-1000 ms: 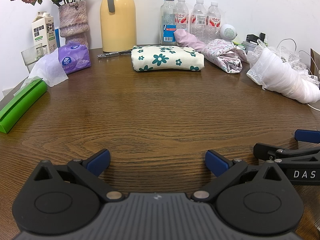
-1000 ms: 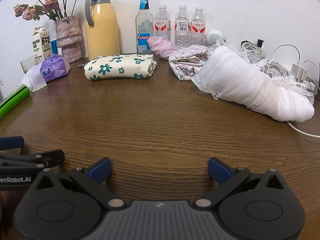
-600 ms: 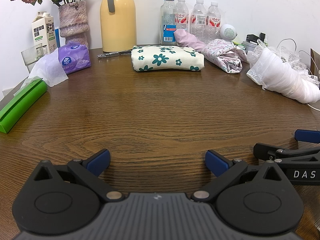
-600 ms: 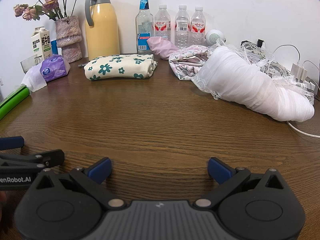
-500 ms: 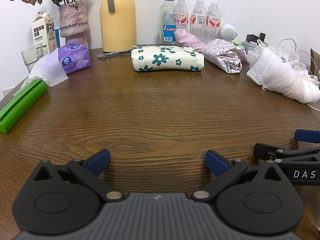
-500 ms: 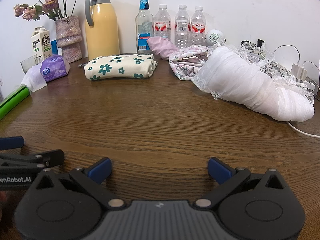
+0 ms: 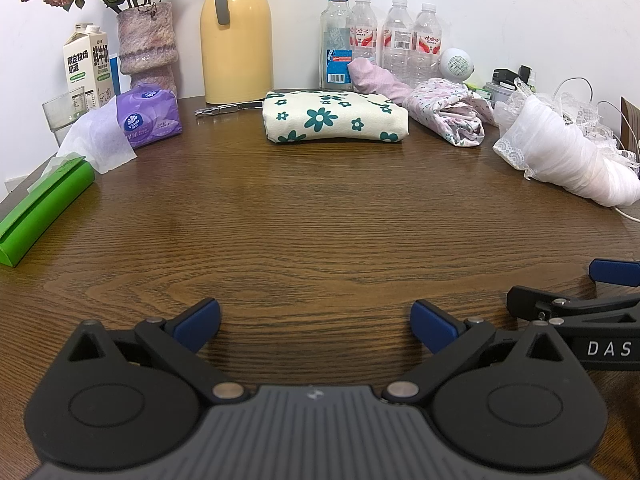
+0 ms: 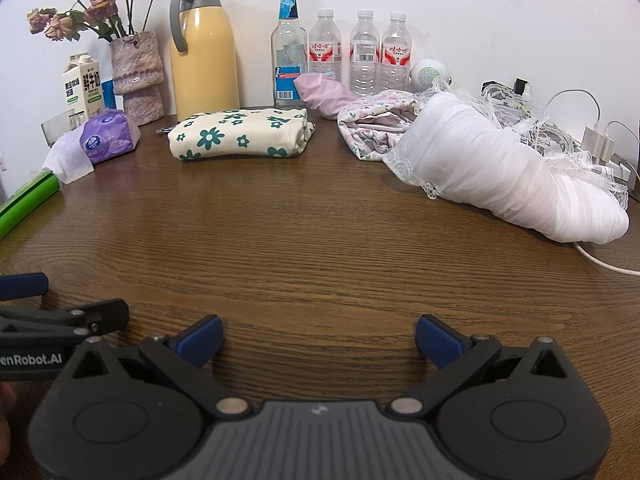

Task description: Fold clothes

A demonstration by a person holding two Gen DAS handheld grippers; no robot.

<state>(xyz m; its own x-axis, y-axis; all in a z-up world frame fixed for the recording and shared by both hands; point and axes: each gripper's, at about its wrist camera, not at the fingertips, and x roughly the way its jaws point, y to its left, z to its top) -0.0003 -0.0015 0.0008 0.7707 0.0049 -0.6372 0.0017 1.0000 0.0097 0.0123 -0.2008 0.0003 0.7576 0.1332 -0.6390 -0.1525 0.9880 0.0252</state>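
A folded cream cloth with green flowers point(image 7: 334, 117) point(image 8: 240, 133) lies at the back of the wooden table point(image 7: 320, 220). A crumpled pink floral garment point(image 7: 450, 110) point(image 8: 374, 122) lies to its right. A bundled white lace garment point(image 7: 568, 152) point(image 8: 504, 168) lies at the far right. My left gripper point(image 7: 316, 322) is open and empty, low over the table's near part. My right gripper point(image 8: 319, 338) is open and empty beside it, also seen from the left wrist view point(image 7: 576, 308).
Along the back wall stand a vase of flowers point(image 7: 146, 40), a milk carton point(image 7: 86, 62), a yellow jug point(image 7: 236, 36), a glass bottle point(image 7: 335, 32) and three water bottles point(image 7: 396, 36). A purple tissue pack point(image 7: 150, 114) and green box point(image 7: 44, 210) lie at left. A white cable point(image 8: 600, 262) lies at right.
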